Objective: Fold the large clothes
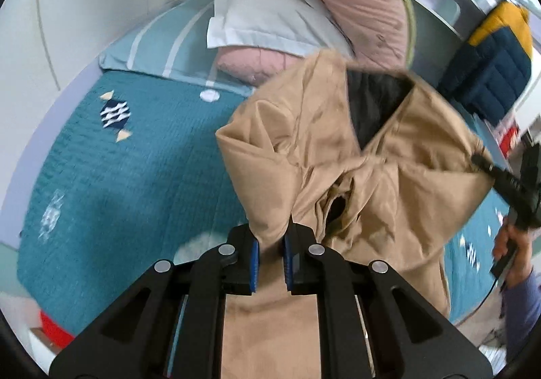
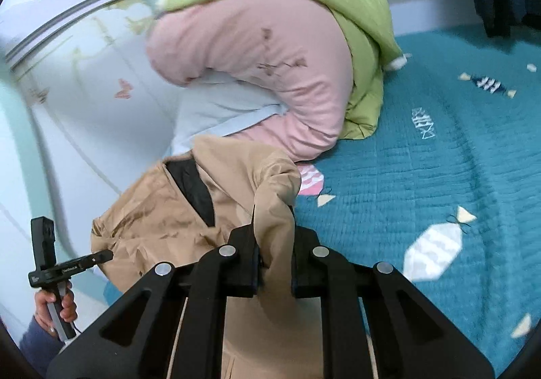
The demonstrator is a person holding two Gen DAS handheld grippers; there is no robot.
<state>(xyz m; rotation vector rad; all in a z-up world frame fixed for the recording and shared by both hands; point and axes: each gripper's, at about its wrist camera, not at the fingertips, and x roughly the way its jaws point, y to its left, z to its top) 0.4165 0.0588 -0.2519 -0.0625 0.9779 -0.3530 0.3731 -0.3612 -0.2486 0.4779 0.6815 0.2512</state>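
A tan jacket (image 1: 338, 156) with a dark lining hangs in the air above the bed, held by both grippers. My left gripper (image 1: 271, 255) is shut on a bunched fold of the tan fabric at one shoulder. My right gripper (image 2: 275, 264) is shut on the fabric at the other shoulder. The jacket shows in the right wrist view (image 2: 175, 206) with its dark collar opening facing up. Each gripper appears in the other's view, the right one (image 1: 480, 161) and the left one (image 2: 101, 255), pinching the jacket's edge.
The bed has a teal quilted cover (image 1: 135, 176) with candy patterns, also in the right wrist view (image 2: 422, 176). A rolled pink and green duvet (image 2: 270, 51) and a pale blue pillow (image 1: 263, 20) lie at the head. A blue and yellow garment (image 1: 493, 51) hangs at the right.
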